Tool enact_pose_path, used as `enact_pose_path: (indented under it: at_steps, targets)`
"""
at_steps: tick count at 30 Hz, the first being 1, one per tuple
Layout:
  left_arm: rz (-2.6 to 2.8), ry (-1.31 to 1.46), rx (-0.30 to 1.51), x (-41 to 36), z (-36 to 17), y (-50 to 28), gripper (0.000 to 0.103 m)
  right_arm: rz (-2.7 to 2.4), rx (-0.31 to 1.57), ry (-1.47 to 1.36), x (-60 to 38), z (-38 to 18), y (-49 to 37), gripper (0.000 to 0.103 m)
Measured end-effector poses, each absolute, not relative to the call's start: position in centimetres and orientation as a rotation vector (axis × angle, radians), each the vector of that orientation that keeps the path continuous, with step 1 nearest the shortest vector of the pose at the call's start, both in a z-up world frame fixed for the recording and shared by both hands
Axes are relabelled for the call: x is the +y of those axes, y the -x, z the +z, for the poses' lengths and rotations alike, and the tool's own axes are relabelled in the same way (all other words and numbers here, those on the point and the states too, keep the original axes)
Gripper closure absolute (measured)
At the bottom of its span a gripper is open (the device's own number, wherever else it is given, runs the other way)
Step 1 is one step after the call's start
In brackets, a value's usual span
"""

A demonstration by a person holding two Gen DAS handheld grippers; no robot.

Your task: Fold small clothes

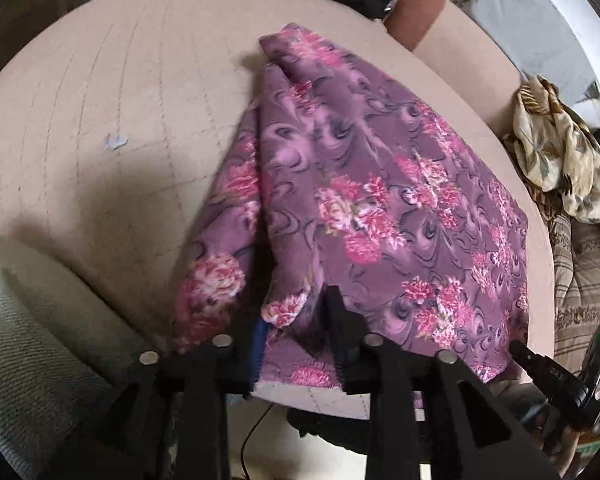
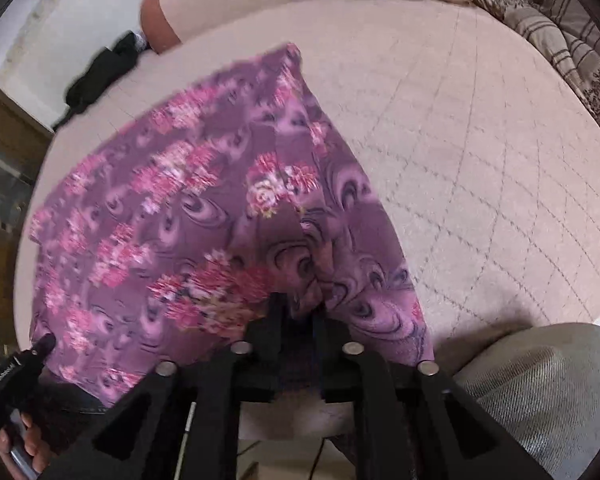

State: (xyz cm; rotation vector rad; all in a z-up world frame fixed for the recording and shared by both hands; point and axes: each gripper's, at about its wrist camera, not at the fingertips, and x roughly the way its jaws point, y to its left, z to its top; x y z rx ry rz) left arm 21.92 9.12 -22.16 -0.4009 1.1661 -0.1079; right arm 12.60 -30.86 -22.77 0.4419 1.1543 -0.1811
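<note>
A purple cloth with pink flowers (image 1: 380, 200) lies on the pink quilted cushion (image 1: 100, 120). My left gripper (image 1: 296, 320) is shut on the cloth's near left edge and lifts a fold of it. My right gripper (image 2: 298, 316) is shut on the same cloth (image 2: 188, 208) at its near right edge, and the fabric bunches between the jaws. The tip of the right gripper shows at the lower right of the left wrist view (image 1: 540, 364). The tip of the left gripper shows at the lower left of the right wrist view (image 2: 24, 364).
A beige leaf-print cloth (image 1: 560, 160) is heaped at the cushion's right edge, beside striped bedding (image 1: 580, 280). A black garment (image 2: 100, 72) lies at the far edge. My grey-clad knee (image 2: 540, 392) is near the front edge. A brown bolster (image 1: 416, 12) sits behind.
</note>
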Motion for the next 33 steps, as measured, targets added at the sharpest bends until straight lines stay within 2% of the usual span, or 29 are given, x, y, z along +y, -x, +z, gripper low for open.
enact_pose_path:
  at_steps: [1, 2, 3, 4, 5, 6, 9, 12, 16, 19, 22, 24, 25, 26, 28, 29, 33]
  targets:
    - [-0.114, 0.414, 1.149, 9.4, -21.5, -21.6, 0.074, -0.179, 1.132, -0.445, -30.8, -22.2, -12.3, 0.082]
    - [-0.112, 0.423, 1.113, 9.9, -20.4, -21.0, 0.067, -0.159, 1.078, -0.451, -30.8, -21.0, -11.6, 0.078]
    - [-0.107, 0.429, 1.055, 10.4, -19.0, -20.3, 0.048, -0.139, 1.031, -0.459, -30.8, -19.8, -11.0, 0.062]
    - [-0.098, 0.426, 0.998, 10.9, -17.8, -19.7, 0.036, -0.126, 0.994, -0.461, -30.7, -18.8, -10.5, 0.041]
    - [-0.082, 0.414, 0.94, 11.4, -16.5, -19.4, 0.02, -0.115, 0.951, -0.453, -30.5, -17.5, -9.9, 0.033]
    - [-0.064, 0.395, 0.9, 11.5, -15.6, -19.4, 0.018, -0.096, 0.897, -0.43, -29.9, -15.8, -9.3, 0.026]
    - [-0.006, 0.334, 0.915, 12.1, -15.3, -21.3, 0.018, 0.0, 0.851, -0.431, -27.7, -12.9, -9.8, 0.026]
    - [-0.022, 0.387, 1.013, 12.8, -17.9, -23.3, 0.018, 0.11, 0.808, -0.45, -24.8, -10.7, -11.4, 0.019]
    - [-0.065, 0.472, 1.138, 12.7, -21.7, -24.1, 0.018, 0.257, 0.832, -0.451, -19.6, -10.7, -15.2, 0.018]
    - [-0.108, 0.556, 1.19, 13.0, -23.1, -23.4, 0.018, 0.363, 0.92, -0.449, -15.9, -12.2, -18.7, 0.018]
    - [-0.132, 0.634, 1.19, 13.6, -23.5, -23.1, 0.028, 0.441, 1.016, -0.442, -12.4, -13.9, -21.7, 0.018]
    - [-0.124, 0.639, 1.192, 13.8, -23.6, -23.0, 0.045, 0.482, 1.071, -0.459, -10.6, -15.0, -23.4, 0.018]
    - [-0.121, 0.641, 1.194, 13.8, -23.6, -22.9, 0.049, 0.494, 1.1, -0.466, -9.8, -15.6, -24.2, 0.018]
    - [-0.122, 0.642, 1.193, 13.9, -23.6, -22.9, 0.057, 0.5, 1.12, -0.465, -9.3, -16.0, -24.7, 0.018]
    - [-0.14, 0.642, 1.19, 13.6, -23.6, -23.0, 0.075, 0.511, 1.166, -0.448, -7.8, -16.6, -26.1, 0.018]
    - [-0.154, 0.638, 1.192, 13.3, -23.6, -23.1, 0.087, 0.516, 1.187, -0.435, -7.0, -16.9, -26.7, 0.018]
    - [-0.166, 0.662, 1.163, 13.6, -23.0, -22.7, 0.09, 0.584, 1.3, -0.348, -3.2, -18.5, -29.7, 0.019]
